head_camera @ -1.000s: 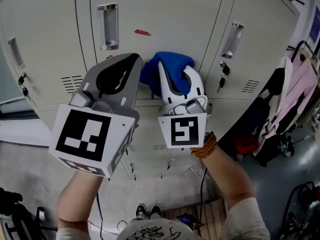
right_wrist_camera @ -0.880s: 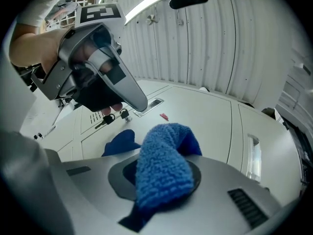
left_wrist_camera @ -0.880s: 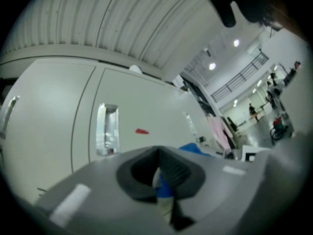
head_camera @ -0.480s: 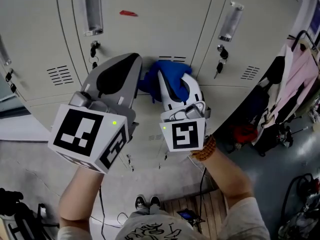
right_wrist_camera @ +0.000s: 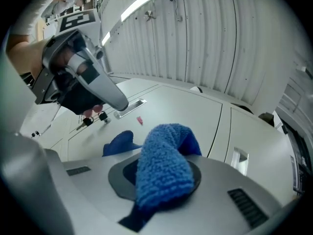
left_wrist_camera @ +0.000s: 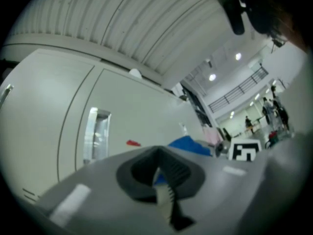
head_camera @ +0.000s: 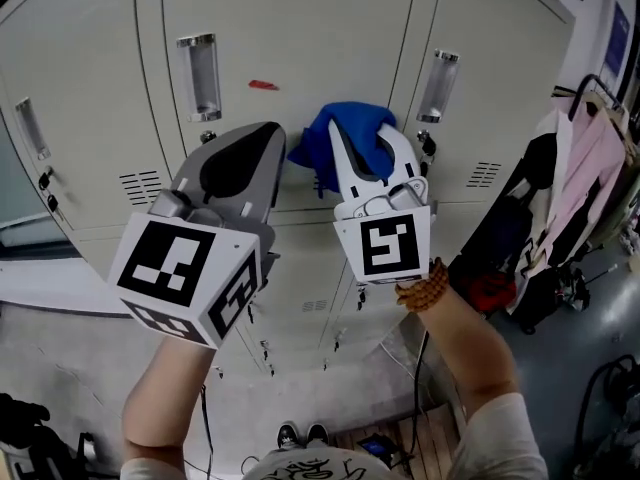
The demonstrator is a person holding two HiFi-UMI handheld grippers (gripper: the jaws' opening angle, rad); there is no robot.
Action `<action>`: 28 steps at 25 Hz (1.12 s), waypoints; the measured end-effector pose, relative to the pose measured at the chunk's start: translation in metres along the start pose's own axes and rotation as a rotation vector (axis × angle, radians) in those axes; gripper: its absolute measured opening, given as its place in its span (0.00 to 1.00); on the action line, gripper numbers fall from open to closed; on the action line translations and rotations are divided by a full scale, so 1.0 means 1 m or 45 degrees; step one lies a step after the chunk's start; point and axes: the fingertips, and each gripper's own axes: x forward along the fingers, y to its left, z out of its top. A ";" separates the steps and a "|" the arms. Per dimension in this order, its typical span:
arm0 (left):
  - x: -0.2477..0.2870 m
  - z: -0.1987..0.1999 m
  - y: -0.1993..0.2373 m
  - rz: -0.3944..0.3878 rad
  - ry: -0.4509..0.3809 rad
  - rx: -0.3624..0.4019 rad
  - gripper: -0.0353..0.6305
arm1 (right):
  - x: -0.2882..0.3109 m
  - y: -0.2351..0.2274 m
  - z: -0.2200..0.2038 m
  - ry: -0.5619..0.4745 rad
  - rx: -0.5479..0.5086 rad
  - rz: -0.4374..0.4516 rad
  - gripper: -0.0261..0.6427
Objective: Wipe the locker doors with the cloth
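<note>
A blue fluffy cloth [head_camera: 352,134] is pressed against the pale grey locker door [head_camera: 300,28], near the seam between two doors. My right gripper [head_camera: 360,144] is shut on the cloth, which bulges out between its jaws [right_wrist_camera: 164,168]. My left gripper [head_camera: 255,140] hovers just left of the cloth, shut with nothing in it. In the left gripper view its closed jaws show a ridged pad [left_wrist_camera: 164,192], with the cloth [left_wrist_camera: 188,143] beyond. The right gripper view shows the left gripper [right_wrist_camera: 90,87] off to the left.
Recessed metal handles [head_camera: 201,76] [head_camera: 438,85] sit on the doors, with a small red mark [head_camera: 263,85] between them. Keys hang from the lock [head_camera: 426,148] right of the cloth. Vent slots [head_camera: 140,188] are at lower left. Clothes hang at the far right [head_camera: 585,168].
The right gripper slid the cloth down the door, then back up to about the level of the locks. The left gripper stayed shut alongside it.
</note>
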 end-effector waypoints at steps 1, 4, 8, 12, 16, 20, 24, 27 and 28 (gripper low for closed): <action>0.000 0.006 0.002 0.003 -0.010 0.012 0.06 | 0.005 -0.007 0.008 -0.011 -0.015 -0.007 0.07; 0.000 0.026 0.007 0.017 -0.043 0.039 0.06 | 0.018 -0.028 0.032 -0.048 -0.056 -0.030 0.07; 0.004 0.053 0.014 0.013 -0.097 0.050 0.06 | 0.034 -0.053 0.061 -0.111 -0.085 -0.057 0.07; 0.008 0.078 0.015 0.006 -0.146 0.092 0.06 | 0.047 -0.073 0.082 -0.145 -0.088 -0.076 0.07; 0.010 0.104 0.017 0.009 -0.197 0.143 0.06 | 0.060 -0.093 0.104 -0.178 -0.089 -0.088 0.07; 0.012 0.126 0.019 0.012 -0.246 0.191 0.06 | 0.072 -0.119 0.124 -0.216 -0.092 -0.120 0.07; 0.012 0.133 0.020 0.017 -0.257 0.214 0.06 | 0.081 -0.141 0.140 -0.236 -0.096 -0.151 0.07; 0.011 0.132 0.025 0.023 -0.257 0.211 0.06 | 0.088 -0.158 0.151 -0.245 -0.094 -0.172 0.07; 0.011 0.131 0.027 0.026 -0.255 0.207 0.06 | 0.090 -0.162 0.154 -0.246 -0.090 -0.175 0.07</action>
